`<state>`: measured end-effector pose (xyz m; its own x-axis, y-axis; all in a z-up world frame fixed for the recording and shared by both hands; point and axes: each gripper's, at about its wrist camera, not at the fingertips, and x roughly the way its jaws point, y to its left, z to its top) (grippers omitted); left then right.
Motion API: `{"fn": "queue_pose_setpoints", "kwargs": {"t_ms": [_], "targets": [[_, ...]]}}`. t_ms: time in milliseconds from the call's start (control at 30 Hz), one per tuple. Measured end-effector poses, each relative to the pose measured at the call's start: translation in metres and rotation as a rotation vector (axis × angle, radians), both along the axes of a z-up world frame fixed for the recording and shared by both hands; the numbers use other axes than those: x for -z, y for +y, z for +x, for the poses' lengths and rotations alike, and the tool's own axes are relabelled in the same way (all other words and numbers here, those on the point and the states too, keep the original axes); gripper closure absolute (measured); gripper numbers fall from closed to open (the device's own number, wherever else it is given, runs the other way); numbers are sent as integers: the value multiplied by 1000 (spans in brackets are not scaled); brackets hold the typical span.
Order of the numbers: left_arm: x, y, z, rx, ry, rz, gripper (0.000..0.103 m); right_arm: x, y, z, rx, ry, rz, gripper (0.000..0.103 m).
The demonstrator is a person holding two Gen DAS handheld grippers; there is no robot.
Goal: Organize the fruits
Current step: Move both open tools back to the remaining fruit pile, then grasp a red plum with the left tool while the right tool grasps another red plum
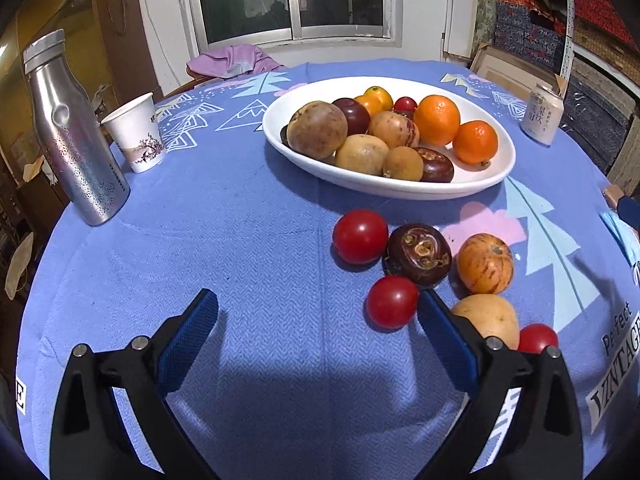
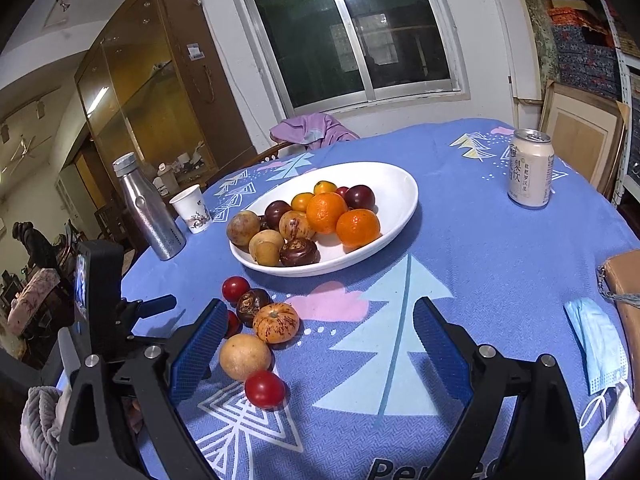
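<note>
A white oval bowl (image 1: pixel 488 184) (image 2: pixel 400 184) holds several fruits, among them two oranges (image 1: pixel 437 119) and brown round fruits. Loose fruits lie on the blue cloth in front of it: red tomatoes (image 1: pixel 360 236) (image 1: pixel 392 301) (image 1: pixel 538 338), a dark brown fruit (image 1: pixel 419 255), an orange striped fruit (image 1: pixel 485 263) (image 2: pixel 276 322) and a tan fruit (image 1: pixel 490 318) (image 2: pixel 245 356). My left gripper (image 1: pixel 318 312) is open and empty, its right finger beside the near tomato. My right gripper (image 2: pixel 318 322) is open and empty, to the right of the loose fruits; a tomato (image 2: pixel 265 389) lies near its left finger.
A steel bottle (image 1: pixel 74 136) (image 2: pixel 150 212) and a paper cup (image 1: pixel 136 132) (image 2: pixel 193 208) stand at the left. A drink can (image 1: pixel 542 114) (image 2: pixel 530 172) stands at the right. A face mask (image 2: pixel 596 344) and a brown pouch (image 2: pixel 624 280) lie at the right edge.
</note>
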<state>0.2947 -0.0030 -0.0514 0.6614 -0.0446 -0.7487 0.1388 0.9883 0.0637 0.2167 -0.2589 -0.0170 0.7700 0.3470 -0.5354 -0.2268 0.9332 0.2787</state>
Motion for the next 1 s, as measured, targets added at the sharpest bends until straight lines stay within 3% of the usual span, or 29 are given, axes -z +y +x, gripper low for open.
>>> {"fn": "queue_pose_setpoints", "kwargs": {"t_ms": [167, 300, 367, 533, 600, 633, 667, 800, 1000], "targets": [[-9, 25, -12, -82, -51, 36, 5, 1, 0, 0, -5, 7, 5, 8], [-13, 40, -15, -107, -48, -37, 5, 1, 1, 0, -14, 12, 2, 8], [-12, 33, -18, -70, -57, -36, 5, 1, 1, 0, -15, 13, 2, 8], [-5, 6, -18, 31, -44, 50, 5, 1, 1, -1, -22, 9, 9, 8], [-1, 7, -13, 37, -11, 34, 13, 1, 3, -2, -27, 6, 2, 8], [1, 7, -9, 44, 7, 17, 38, 1, 4, -2, -29, 4, -3, 8], [4, 8, -5, 54, 32, -8, 54, 1, 5, -2, -31, 2, -10, 8], [5, 7, 0, 87, 40, -61, 54, 2, 9, -1, -39, 6, -24, 8], [5, -4, 6, 130, 44, -69, 57, 7, 16, 1, -64, 27, -54, 8]]}}
